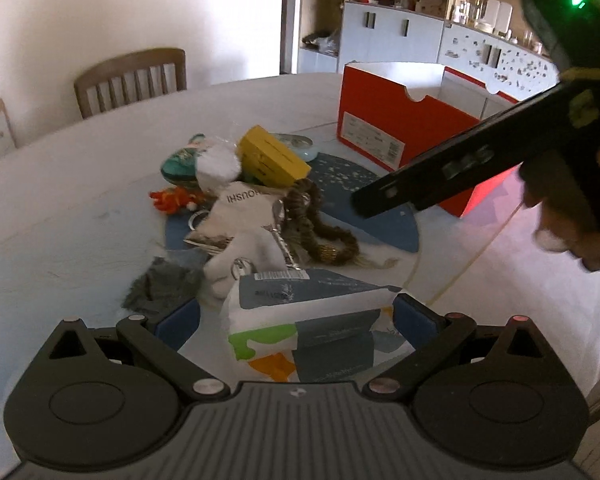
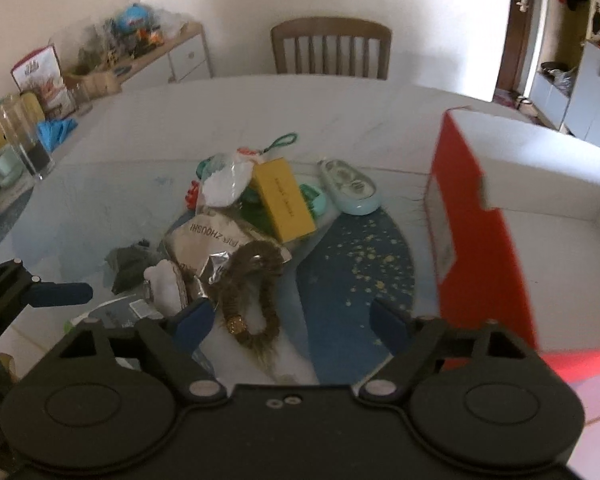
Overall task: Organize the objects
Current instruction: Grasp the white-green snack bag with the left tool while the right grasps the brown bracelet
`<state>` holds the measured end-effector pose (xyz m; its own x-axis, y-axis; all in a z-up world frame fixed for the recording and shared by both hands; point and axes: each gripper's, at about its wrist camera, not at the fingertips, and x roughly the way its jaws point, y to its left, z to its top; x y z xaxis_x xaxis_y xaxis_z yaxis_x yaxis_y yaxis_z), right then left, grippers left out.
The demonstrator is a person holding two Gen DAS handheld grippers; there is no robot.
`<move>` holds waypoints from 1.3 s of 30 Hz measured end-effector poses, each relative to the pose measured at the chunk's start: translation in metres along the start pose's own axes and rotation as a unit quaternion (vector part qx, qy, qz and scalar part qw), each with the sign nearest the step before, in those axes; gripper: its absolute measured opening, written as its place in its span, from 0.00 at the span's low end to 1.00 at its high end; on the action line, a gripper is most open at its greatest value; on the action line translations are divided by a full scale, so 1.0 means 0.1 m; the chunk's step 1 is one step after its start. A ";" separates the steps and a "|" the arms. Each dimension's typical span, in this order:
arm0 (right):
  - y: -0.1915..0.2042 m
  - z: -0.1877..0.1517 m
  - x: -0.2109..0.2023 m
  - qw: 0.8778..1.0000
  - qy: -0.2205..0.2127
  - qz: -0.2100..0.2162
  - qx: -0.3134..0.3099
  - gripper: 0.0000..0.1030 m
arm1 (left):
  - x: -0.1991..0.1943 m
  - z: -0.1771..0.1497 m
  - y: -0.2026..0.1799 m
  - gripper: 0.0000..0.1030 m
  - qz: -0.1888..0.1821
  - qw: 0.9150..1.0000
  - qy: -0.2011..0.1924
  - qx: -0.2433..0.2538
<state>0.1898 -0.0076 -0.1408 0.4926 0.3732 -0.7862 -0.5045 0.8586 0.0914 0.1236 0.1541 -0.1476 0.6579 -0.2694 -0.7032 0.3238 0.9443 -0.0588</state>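
Note:
A pile of small objects lies on the white table: a yellow box (image 1: 272, 157) (image 2: 286, 204), a silver snack bag (image 1: 240, 216) (image 2: 216, 236), a brown furry loop (image 1: 320, 232) (image 2: 252, 300), a white sock (image 1: 236, 264) and a grey cloth (image 1: 160, 284). An open red box (image 1: 404, 128) (image 2: 480, 232) stands to the right. My left gripper (image 1: 296, 316) is open, its jaws on either side of a blue-and-white packet (image 1: 308, 320). My right gripper (image 2: 292, 320) is open and empty above the furry loop.
A blue speckled mat (image 2: 360, 272) lies under the pile, with a pale green case (image 2: 350, 192) beside it. A wooden chair (image 2: 332, 48) stands at the far edge. A glass (image 2: 24, 136) and clutter sit at the far left. Cabinets (image 1: 400, 36) stand behind.

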 end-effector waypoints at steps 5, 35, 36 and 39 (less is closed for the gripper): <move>-0.01 0.05 0.31 0.999 0.037 -0.007 0.004 0.66 | 0.09 0.01 0.13 1.00 -0.038 0.998 0.016 -0.048; 0.06 0.11 0.05 0.999 0.020 0.029 -0.022 0.05 | -0.08 0.16 0.17 0.36 -0.037 0.991 0.023 -0.130; 0.04 0.10 -0.02 0.999 0.014 0.034 -0.021 0.05 | -0.10 0.18 0.15 0.36 -0.034 0.991 0.020 -0.131; -0.04 0.10 -0.21 0.999 -0.003 0.048 -0.025 0.05 | -0.20 0.25 0.08 0.35 -0.022 0.990 0.006 -0.137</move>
<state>0.1884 -0.0153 -0.1184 0.4443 0.4545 -0.7720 -0.5834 0.8008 0.1357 0.1302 0.1620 -0.1167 0.6379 -0.3106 -0.7047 0.1547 0.9481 -0.2779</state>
